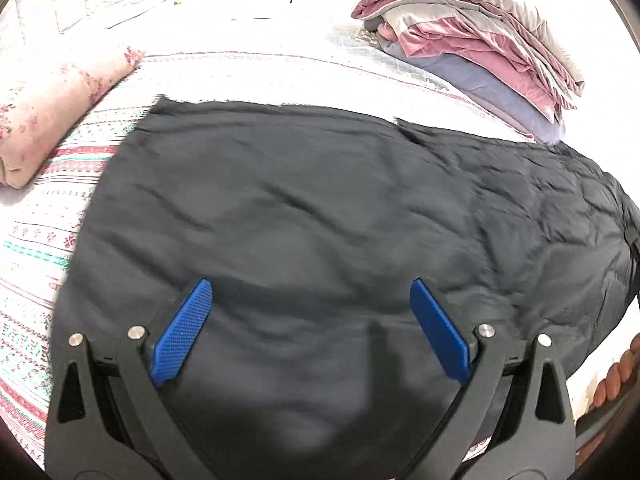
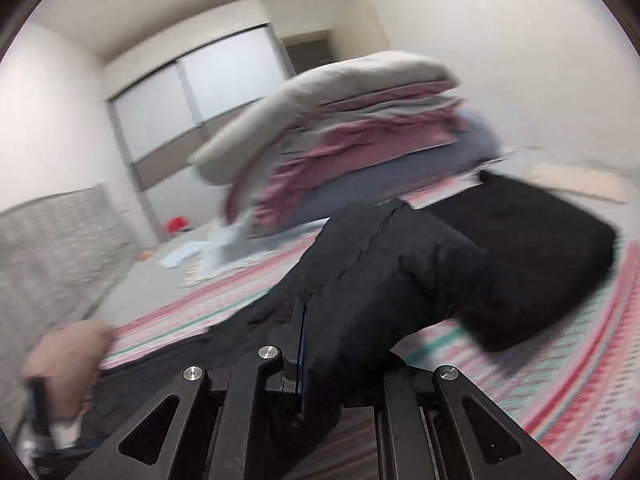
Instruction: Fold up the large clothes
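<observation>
A large black garment [image 1: 300,200] lies spread across the striped bedsheet [image 1: 36,240]. In the left wrist view it fills the middle and runs off to the right. My left gripper [image 1: 311,284] hovers just above its near part, open, with blue pads [image 1: 184,332] wide apart and nothing between them. In the blurred right wrist view my right gripper [image 2: 308,320] is shut on a fold of the black garment [image 2: 400,260]. The cloth is lifted and drapes over the right finger, hiding it. The rest of the garment trails back onto the bed.
A tall pile of folded grey, pink and blue bedding [image 1: 472,40] [image 2: 340,140] stands on the bed behind the garment. A floral pillow [image 1: 52,108] lies at the left. A person's hand [image 2: 68,360] shows at the lower left. Sliding wardrobe doors [image 2: 192,92] stand beyond.
</observation>
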`<act>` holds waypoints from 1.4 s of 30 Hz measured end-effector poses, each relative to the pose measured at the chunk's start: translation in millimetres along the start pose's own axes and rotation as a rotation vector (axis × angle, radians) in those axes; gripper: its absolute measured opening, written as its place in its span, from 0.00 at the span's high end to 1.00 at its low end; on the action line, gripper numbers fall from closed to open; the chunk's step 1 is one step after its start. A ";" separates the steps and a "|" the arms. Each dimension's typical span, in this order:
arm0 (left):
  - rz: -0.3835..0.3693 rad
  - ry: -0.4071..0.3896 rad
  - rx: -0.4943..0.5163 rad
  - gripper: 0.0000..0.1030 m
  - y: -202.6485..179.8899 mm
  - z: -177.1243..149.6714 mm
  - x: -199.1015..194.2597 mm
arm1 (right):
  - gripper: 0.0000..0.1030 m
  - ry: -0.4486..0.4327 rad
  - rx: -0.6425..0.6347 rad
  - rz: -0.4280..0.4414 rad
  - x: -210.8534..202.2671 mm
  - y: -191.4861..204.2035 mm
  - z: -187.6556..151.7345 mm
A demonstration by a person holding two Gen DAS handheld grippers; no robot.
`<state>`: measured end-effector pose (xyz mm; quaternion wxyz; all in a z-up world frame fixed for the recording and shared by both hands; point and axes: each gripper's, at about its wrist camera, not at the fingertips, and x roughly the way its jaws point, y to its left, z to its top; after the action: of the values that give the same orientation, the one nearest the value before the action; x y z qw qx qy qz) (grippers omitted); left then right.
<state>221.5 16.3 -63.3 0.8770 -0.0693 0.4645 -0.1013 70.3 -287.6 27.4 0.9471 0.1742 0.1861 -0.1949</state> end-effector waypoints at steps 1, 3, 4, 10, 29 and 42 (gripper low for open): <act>0.005 0.005 0.004 0.04 1.4 1.0 2.0 | 0.91 -0.005 0.010 -0.065 1.3 -11.4 3.4; 0.010 0.021 0.010 0.04 -1.4 -3.7 5.0 | 0.91 -0.018 0.021 -0.161 0.9 -26.7 8.2; 0.014 0.033 0.010 0.04 -3.1 -5.5 7.1 | 0.91 -0.030 0.019 -0.205 -1.1 -33.4 9.9; 0.007 0.062 0.017 0.04 -5.8 -3.8 17.8 | 0.91 -0.111 -0.074 -0.212 -16.5 -16.0 12.1; -0.150 -0.007 -0.294 0.04 89.2 14.9 -10.3 | 0.90 -0.150 -0.923 0.408 -67.9 222.2 -134.6; -0.236 -0.077 -0.431 0.04 136.3 11.9 -38.1 | 0.63 0.079 -1.269 0.508 -46.5 241.6 -217.3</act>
<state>225.9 158.1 -55.5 0.8412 -0.3123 0.4302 -0.0989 73.5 22.7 -79.9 0.8748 -0.3692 0.2523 0.1865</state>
